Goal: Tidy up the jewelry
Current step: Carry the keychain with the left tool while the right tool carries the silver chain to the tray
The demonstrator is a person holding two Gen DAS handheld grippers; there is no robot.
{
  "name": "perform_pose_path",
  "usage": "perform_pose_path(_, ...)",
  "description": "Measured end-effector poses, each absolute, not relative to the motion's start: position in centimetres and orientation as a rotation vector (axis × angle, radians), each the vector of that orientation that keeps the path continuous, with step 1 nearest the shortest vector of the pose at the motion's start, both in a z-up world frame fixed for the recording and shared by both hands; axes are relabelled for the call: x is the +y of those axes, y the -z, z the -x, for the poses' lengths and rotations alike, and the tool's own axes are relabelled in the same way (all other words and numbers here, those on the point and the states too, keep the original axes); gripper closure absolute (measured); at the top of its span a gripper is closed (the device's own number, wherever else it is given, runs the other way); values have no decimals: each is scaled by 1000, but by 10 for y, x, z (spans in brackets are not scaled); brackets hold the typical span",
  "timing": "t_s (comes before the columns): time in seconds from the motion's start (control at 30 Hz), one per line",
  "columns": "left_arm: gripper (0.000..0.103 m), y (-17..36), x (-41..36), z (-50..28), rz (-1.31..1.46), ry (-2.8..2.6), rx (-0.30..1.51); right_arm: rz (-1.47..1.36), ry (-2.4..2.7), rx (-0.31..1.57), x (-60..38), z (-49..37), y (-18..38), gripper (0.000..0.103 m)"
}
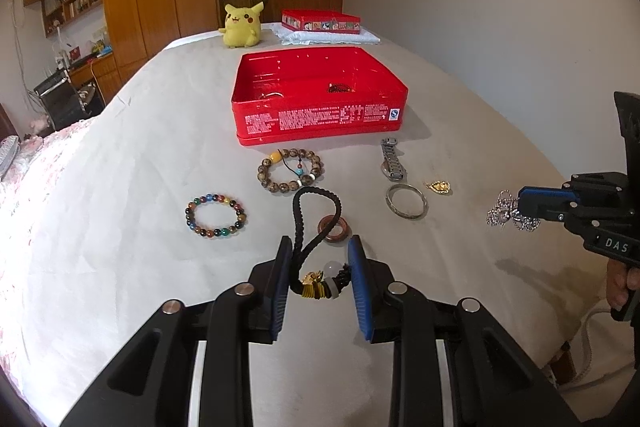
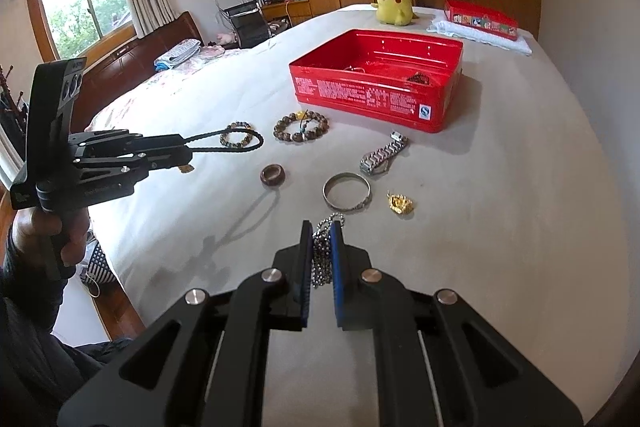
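My left gripper (image 1: 319, 247) is shut on a black braided cord necklace (image 1: 316, 215) with gold and white charms, held above the bed; it also shows in the right wrist view (image 2: 240, 141). My right gripper (image 2: 322, 227) is shut on a silver ball chain (image 2: 323, 259), seen from the left wrist view (image 1: 508, 213). The open red tin (image 1: 320, 99) holds a ring and a dark bracelet. On the sheet lie a colourful bead bracelet (image 1: 216, 215), a brown bead bracelet (image 1: 291, 170), a wooden ring (image 1: 334, 227), a silver bangle (image 1: 406, 201), a watch (image 1: 392, 159) and a gold pendant (image 1: 439, 186).
A Pikachu plush (image 1: 241, 25) sits at the far end beside a second red tin (image 1: 320, 21) on a folded white towel (image 1: 328, 37). The bed's left edge drops to a pink quilt (image 1: 36, 163). A wall runs along the right.
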State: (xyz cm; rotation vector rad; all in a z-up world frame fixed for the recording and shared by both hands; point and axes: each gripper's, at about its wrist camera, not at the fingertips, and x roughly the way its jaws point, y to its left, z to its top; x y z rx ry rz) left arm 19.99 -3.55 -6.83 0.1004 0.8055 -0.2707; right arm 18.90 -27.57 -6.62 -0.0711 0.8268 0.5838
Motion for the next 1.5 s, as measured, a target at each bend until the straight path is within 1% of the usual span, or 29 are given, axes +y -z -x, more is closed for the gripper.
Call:
perform_pose_path(0.63, 75, 50, -33, -219, -151, 259, 762, 109, -600, 784, -267, -207, 42, 96)
perform_pose_path(0.97, 75, 43, -35, -238, -170, 269, 754, 127, -602, 749, -266, -230, 22, 96)
perform_pose_path(1.5, 75, 18, -47, -316, -209, 336, 738, 138, -627, 732, -259, -314, -14, 96)
